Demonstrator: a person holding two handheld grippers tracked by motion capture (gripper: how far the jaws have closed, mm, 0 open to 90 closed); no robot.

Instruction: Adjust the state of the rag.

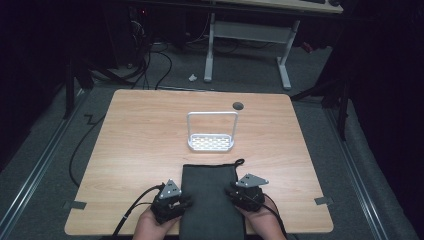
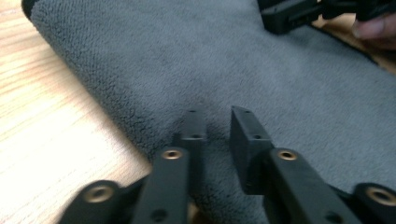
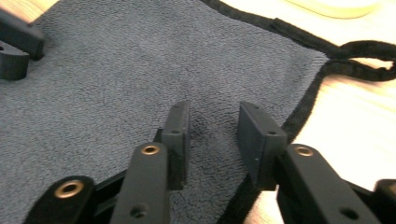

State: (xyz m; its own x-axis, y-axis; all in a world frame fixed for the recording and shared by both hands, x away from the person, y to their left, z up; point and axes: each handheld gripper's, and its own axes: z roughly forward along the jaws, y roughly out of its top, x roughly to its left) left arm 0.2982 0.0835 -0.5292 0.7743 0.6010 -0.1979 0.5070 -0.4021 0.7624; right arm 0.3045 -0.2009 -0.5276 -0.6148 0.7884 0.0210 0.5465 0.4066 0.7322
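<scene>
A dark grey towel [image 1: 210,200] lies flat, folded into a long strip, at the near middle of the wooden table [image 1: 140,140]. A black hanging loop [image 1: 239,162] sticks out at its far right corner. My left gripper [image 1: 186,201] rests at the towel's left edge. In the left gripper view, my left gripper [image 2: 218,116] is open just above the towel [image 2: 187,56], pinching nothing. My right gripper [image 1: 232,192] sits at the right edge. In the right gripper view, my right gripper [image 3: 215,109] is open over the towel [image 3: 116,70], near its black hem.
A small white rack [image 1: 211,131] with an upright handle frame stands just beyond the towel at the table's middle. A round dark grommet [image 1: 238,105] lies behind it. Beyond the table's far edge stands a white-legged desk [image 1: 247,35] on grey floor with cables.
</scene>
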